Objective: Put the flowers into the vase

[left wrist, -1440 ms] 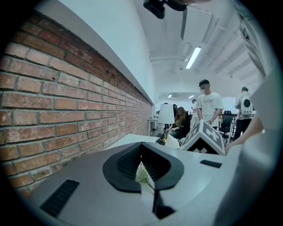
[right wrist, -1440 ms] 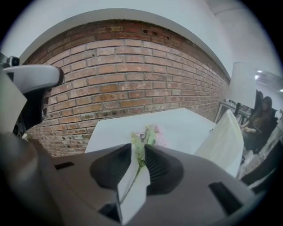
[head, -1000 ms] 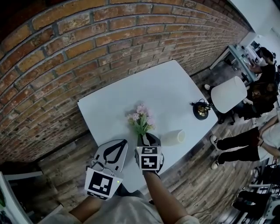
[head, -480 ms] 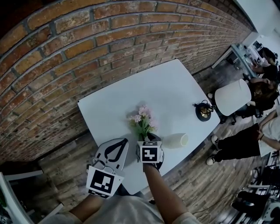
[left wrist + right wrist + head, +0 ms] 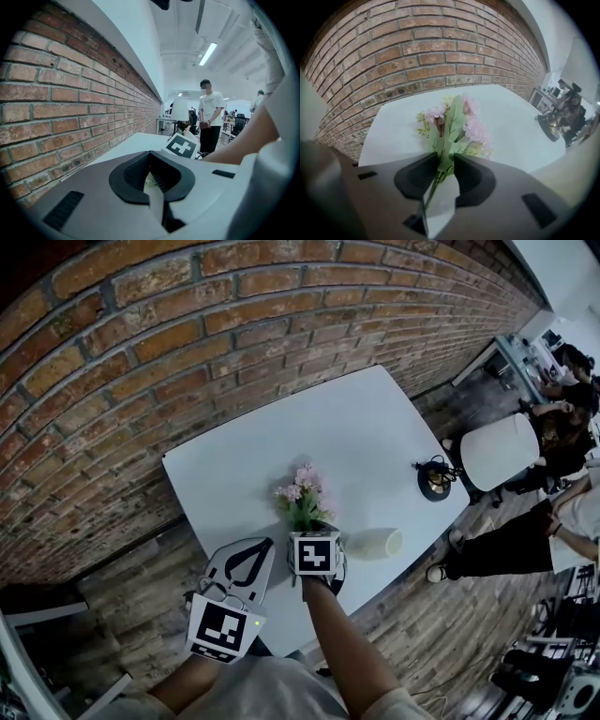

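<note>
Your right tool (image 5: 444, 161) has just been opening. Its jaws now stand apart with the stems of the pink flowers (image 5: 303, 495) between them, at the near part of the white table (image 5: 356, 423). The white vase (image 5: 373, 543) lies on its side just beside them. Your left tool (image 5: 265, 544) has its jaws together and holds nothing.

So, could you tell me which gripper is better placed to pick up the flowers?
Right. The right gripper has just been opening, and the stems of the flowers stand between its jaws. The left gripper is shut and off to their side.
</note>
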`<state>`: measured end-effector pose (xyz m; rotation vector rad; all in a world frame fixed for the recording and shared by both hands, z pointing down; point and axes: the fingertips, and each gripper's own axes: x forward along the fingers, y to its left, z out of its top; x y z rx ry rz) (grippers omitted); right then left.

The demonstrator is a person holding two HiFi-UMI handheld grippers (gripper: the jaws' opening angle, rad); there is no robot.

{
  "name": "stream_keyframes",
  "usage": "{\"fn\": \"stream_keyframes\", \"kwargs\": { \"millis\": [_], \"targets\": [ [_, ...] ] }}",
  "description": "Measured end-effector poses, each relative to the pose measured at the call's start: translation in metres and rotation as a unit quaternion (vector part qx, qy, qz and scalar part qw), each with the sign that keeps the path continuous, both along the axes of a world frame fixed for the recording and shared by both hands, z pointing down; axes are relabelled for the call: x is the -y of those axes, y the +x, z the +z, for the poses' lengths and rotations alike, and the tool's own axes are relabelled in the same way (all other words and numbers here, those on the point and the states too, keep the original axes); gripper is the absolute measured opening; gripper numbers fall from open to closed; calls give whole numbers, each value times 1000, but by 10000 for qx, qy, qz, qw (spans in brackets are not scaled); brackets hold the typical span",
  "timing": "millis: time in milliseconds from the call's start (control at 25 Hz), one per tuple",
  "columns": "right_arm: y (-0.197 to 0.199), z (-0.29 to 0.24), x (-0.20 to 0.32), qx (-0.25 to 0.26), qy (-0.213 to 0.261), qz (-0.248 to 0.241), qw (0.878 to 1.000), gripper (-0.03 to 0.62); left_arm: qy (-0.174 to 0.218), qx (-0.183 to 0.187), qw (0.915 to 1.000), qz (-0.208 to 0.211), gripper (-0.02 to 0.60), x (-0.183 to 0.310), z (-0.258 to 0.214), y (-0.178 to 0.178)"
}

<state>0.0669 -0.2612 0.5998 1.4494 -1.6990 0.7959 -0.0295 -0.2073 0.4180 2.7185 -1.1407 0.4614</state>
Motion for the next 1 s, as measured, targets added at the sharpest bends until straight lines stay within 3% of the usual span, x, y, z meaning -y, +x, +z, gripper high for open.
{"fn": "stream_keyframes", "kwargs": {
  "millis": [400, 1000],
  "targets": [
    [0, 5, 2, 89, -117, 34, 9999, 110, -96, 311, 9995, 61, 8, 11, 27, 3],
    [-1, 13, 7, 301, -243, 145, 9991, 57, -245, 125, 9996, -2, 8, 10, 32, 3]
  ]
}}
